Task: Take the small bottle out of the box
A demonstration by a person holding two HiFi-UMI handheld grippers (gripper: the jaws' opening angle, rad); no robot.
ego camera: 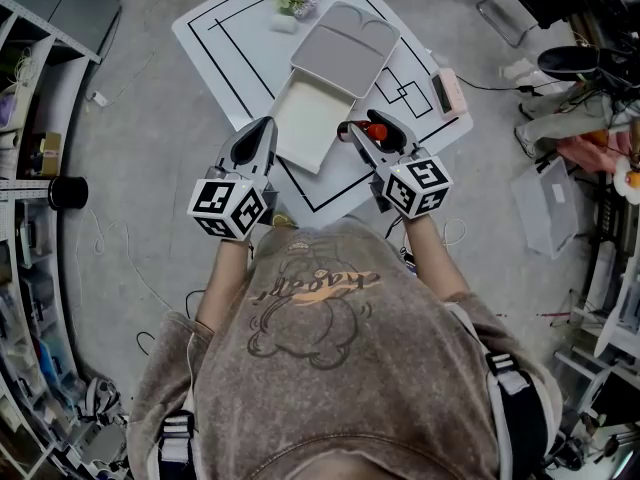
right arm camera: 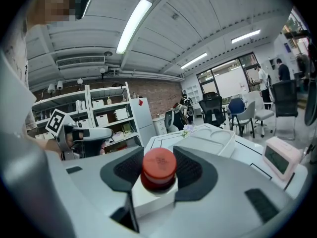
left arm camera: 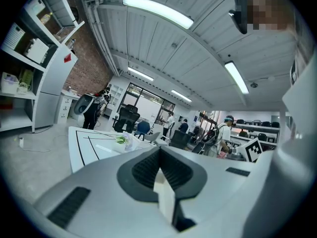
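Head view first: the box [ego camera: 305, 118] lies open on the white table [ego camera: 205, 23], and its flat lid [ego camera: 345, 48] is tipped back on the far side. The box looks like smooth, pale plastic with round corners. Your right gripper [ego camera: 365, 133] is just to the right of the box and has the small bottle [ego camera: 376, 131] in it. So the bottle looks to be out of the box already. Your left gripper [ego camera: 262, 128] waits near the left front corner of the box, maybe so it can hold the box steady.

From the left gripper view, the left gripper [left arm camera: 159, 170] has its two dark ribbed pads pressed together with nothing between them. The box is off to the right, out of this view.

From the right gripper view, the right gripper [right arm camera: 158, 175] squeezes the small bottle [right arm camera: 158, 168] from both sides, halfway closed. The bottle's round red cap [right arm camera: 158, 163] sticks up, so it stays upright. The ribbed pads likely stop the smooth bottle from slipping. The box [right arm camera: 218, 143] sits behind the bottle, a little to the right.
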